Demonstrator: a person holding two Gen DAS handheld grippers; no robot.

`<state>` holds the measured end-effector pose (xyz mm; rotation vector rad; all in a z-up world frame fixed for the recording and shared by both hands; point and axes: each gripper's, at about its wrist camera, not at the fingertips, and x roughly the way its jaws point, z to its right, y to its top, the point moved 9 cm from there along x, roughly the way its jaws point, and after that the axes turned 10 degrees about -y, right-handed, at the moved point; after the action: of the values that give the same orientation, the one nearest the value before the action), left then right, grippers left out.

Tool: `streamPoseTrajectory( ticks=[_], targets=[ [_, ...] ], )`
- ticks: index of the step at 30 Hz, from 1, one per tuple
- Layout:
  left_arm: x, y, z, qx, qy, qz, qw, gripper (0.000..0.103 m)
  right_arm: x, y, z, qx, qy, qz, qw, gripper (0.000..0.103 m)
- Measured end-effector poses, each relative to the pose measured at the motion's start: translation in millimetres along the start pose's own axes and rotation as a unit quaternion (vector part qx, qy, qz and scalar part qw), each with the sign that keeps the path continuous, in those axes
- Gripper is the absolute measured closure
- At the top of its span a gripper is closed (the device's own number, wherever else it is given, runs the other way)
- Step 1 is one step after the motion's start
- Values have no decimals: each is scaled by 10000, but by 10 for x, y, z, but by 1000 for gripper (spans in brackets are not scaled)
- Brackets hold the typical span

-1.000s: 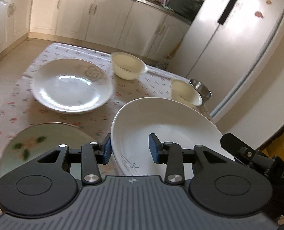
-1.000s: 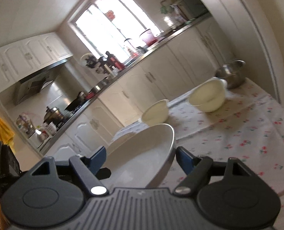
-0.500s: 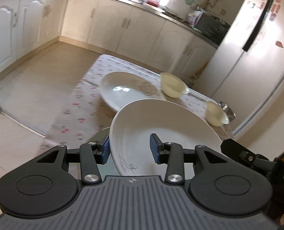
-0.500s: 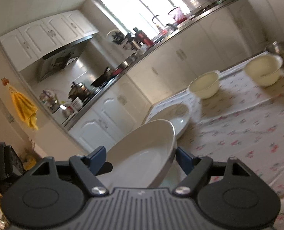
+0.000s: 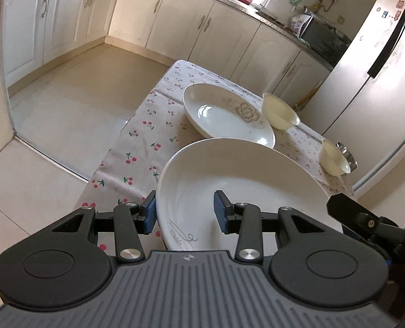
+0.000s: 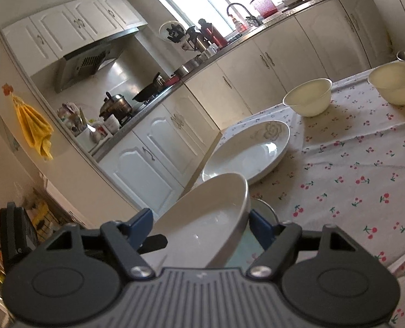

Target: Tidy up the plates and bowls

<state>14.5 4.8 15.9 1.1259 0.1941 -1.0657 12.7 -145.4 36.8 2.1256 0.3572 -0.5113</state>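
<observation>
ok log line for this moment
left gripper: shut on white plate | right gripper: shut on same plate | flowered plate: on table

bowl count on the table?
3. One cream bowl beside the flowered plate, another cream bowl at the far end, a steel bowl just behind it. More may sit behind the held plate.

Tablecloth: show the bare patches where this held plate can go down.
Widest bare cloth lies right of the flowered plate, before the cream bowls. A narrower strip runs along its left side. Crowded under the held plate, where another plate sits.
</observation>
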Motion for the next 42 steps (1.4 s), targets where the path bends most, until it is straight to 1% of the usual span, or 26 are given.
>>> streamPoseTrajectory(
  ticks=[8, 18, 35, 39, 42],
  targets=[
    [-5, 1, 36, -5, 29, -42, 10000, 58, 62, -79, 37, -36, -113, -114, 9999, 25],
    [102, -29, 26, -22, 20, -170, 9999, 58, 65, -124, 94, -68, -217, -144, 9996, 25],
    [168, -34, 14, 74, 83, -132, 9998, 56, 84, -175, 165, -94, -317, -182, 9993, 25],
    [171, -39, 21, 99, 90, -128, 9998, 53, 78, -175, 180, -81, -313, -177, 9993, 25],
    [169, -40, 17, 72, 87, -121, 9999, 53, 91, -188, 167, -203, -360, -193, 9990, 25]
  ],
)
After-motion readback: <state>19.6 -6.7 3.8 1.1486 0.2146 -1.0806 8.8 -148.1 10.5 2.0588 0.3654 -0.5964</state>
